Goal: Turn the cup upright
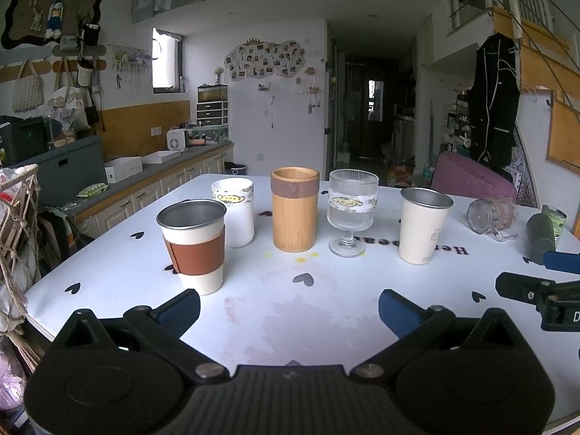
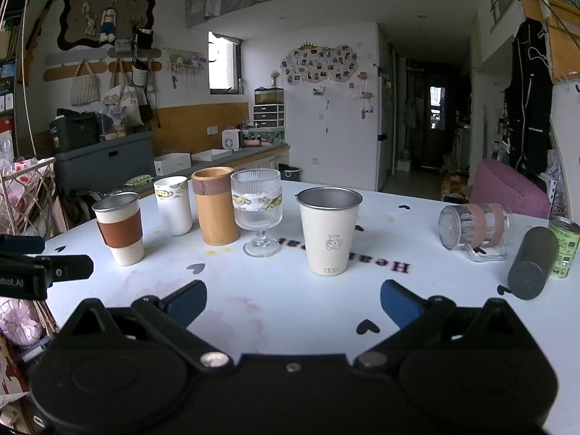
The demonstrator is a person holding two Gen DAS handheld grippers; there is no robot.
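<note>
A clear glass mug (image 2: 471, 226) with pink bands lies on its side at the right of the white table (image 2: 290, 301); it also shows in the left wrist view (image 1: 489, 215). A dark grey cup (image 2: 533, 262) stands mouth down beside it, also in the left wrist view (image 1: 541, 237). My right gripper (image 2: 293, 299) is open and empty, low over the table, short of the cream steel cup (image 2: 328, 230). My left gripper (image 1: 290, 308) is open and empty, near the brown-sleeved cup (image 1: 194, 244).
Upright in a row stand a white printed cup (image 1: 235, 210), a bamboo cup (image 1: 294, 208), a ribbed stemmed glass (image 1: 351, 210) and the cream steel cup (image 1: 422, 228). A green can (image 2: 563, 248) stands at the far right. A net basket (image 1: 18, 217) hangs by the left edge.
</note>
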